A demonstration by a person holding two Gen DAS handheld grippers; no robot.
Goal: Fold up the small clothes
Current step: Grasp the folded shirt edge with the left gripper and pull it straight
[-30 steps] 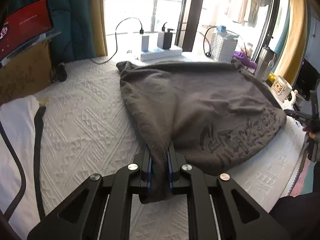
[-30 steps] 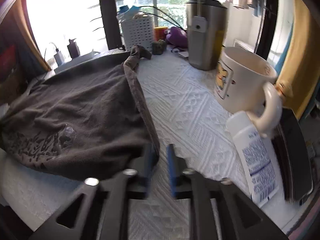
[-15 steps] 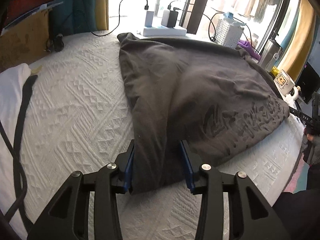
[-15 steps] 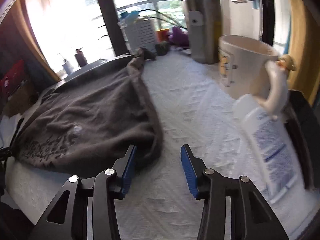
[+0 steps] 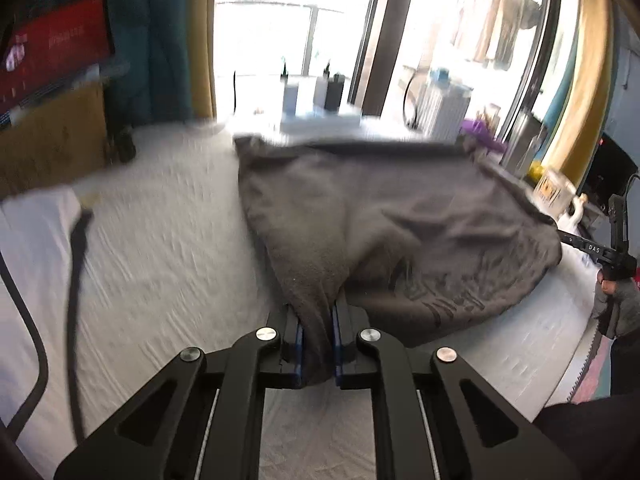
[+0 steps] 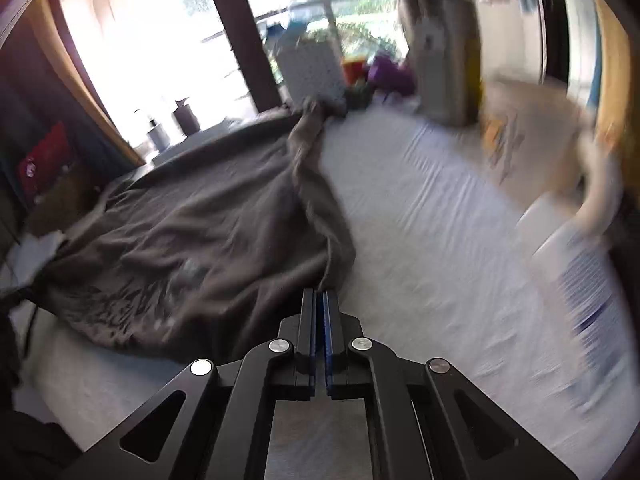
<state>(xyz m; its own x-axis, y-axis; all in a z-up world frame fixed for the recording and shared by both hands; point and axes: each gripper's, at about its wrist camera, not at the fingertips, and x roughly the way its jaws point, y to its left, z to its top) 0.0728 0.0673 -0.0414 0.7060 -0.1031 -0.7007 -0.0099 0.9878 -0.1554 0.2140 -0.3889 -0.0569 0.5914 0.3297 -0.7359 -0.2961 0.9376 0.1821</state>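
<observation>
Two tools, one garment. Left tool (image 5: pixel 317 350): its jaws have just been closing, now clamped on a bunched near corner of the grey shirt (image 5: pixel 392 216). Right tool (image 6: pixel 320 332): its jaws have just been closing too, brought together at the shirt's other near edge, the hem running into the tips (whether cloth is truly pinched there is hard to tell through the blur).

Location of shirt: spread on the white quilted bed cover (image 5: pixel 168 240), printed side up, far edge toward the window.

Step in hand, as judged: both near corners taken for the first fold. Next move likely calls for lifting both corners together and carrying them over toward the far hem, keeping the edge taut.

Clearances: open cover to the left of the shirt. To the right, a mug (image 6: pixel 532 140) and a white bottle (image 6: pixel 580 264) stand near. Power strip and chargers (image 5: pixel 320 116) lie just beyond the far hem.
</observation>
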